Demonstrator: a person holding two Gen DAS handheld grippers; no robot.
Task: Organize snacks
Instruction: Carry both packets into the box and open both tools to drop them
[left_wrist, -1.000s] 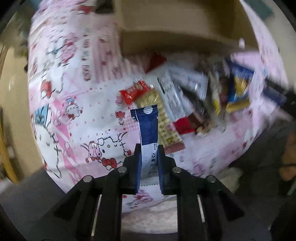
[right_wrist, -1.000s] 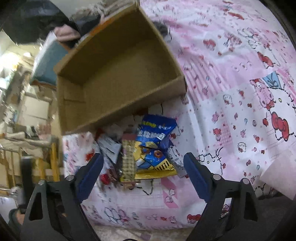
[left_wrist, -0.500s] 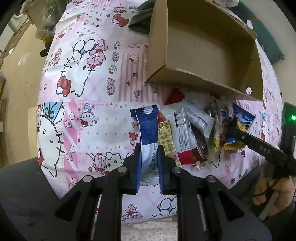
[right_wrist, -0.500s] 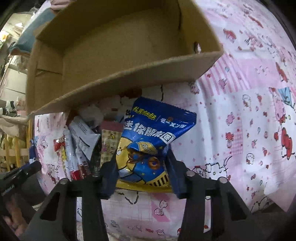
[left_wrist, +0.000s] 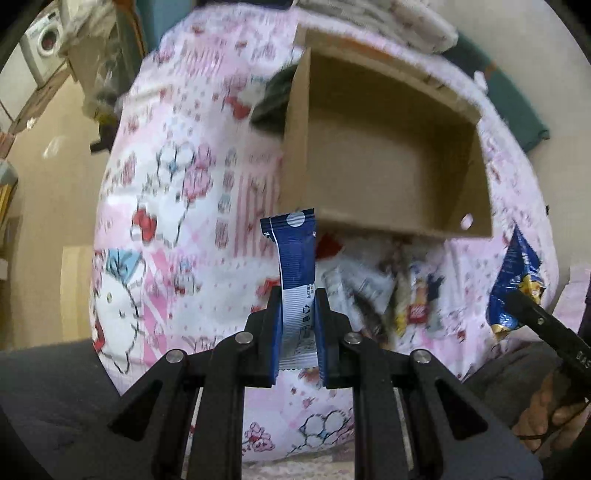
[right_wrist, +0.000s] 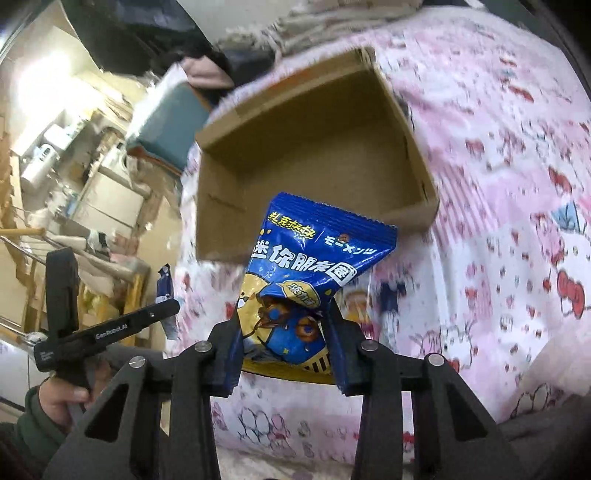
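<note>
My left gripper (left_wrist: 298, 295) is shut on a long blue and white snack stick pack (left_wrist: 295, 254), held upright just before the near wall of an empty cardboard box (left_wrist: 384, 221). My right gripper (right_wrist: 284, 314) is shut on a blue and yellow snack bag (right_wrist: 306, 262), lifted in front of the same box (right_wrist: 314, 158). The bag also shows at the right in the left wrist view (left_wrist: 517, 280). The left gripper and its pack (right_wrist: 164, 288) show at the left of the right wrist view. A pile of loose snacks (left_wrist: 388, 291) lies on the pink sheet below the box.
The box and snacks lie on a pink cartoon-print sheet (left_wrist: 177, 192). Dark cloth (left_wrist: 269, 99) lies by the box's left side. A teal cushion (right_wrist: 166, 122) and clutter lie behind the box. A washing machine (left_wrist: 44, 37) stands far left.
Both grippers have risen and moved toward the box. The right gripper has lifted the blue bag off the pile. The left still holds the stick pack.
</note>
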